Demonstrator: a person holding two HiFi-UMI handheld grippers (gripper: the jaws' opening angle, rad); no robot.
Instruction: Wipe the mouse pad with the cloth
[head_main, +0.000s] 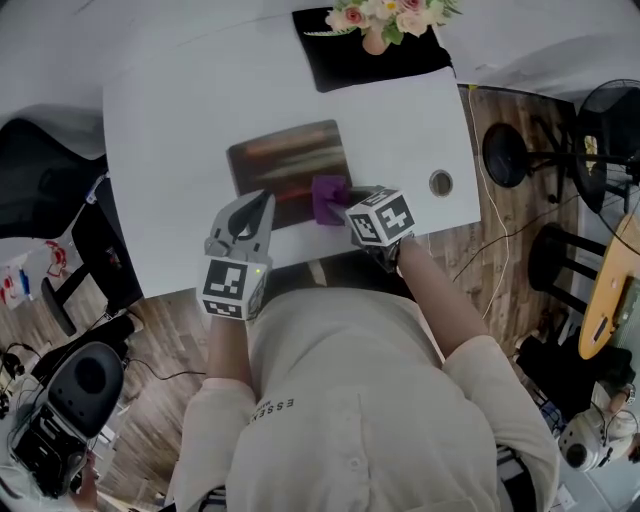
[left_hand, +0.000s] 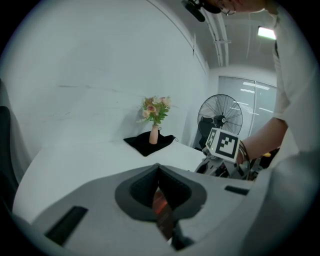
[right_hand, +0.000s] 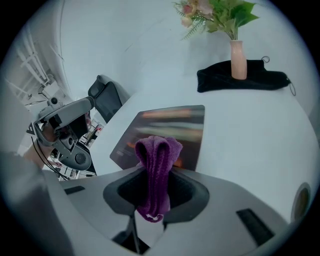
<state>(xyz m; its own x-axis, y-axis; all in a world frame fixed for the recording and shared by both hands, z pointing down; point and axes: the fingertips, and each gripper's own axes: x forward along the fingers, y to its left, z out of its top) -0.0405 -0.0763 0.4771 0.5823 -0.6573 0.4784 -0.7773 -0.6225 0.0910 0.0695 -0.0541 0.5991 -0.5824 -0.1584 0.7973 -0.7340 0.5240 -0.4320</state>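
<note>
The left claw (head_main: 265, 202) lies low and forward on the person's left side, its jaws drawn together to a narrow slit, with its tips at the near left edge of the mouse pad (head_main: 290, 160). Its marker cube (head_main: 232, 288) sits at the rear, facing up. The left forearm (head_main: 228, 345) runs straight back to the torso, elbow tucked in. The right claw (right_hand: 155, 172) is clamped on the purple cloth (right_hand: 156, 165), which stands folded between both jaws and hangs out behind them. Its marker cube (head_main: 381, 216) is tilted towards the left claw. The right forearm (head_main: 440, 300) is bare and angles outward to a bent elbow; the two claws are close together but apart
</note>
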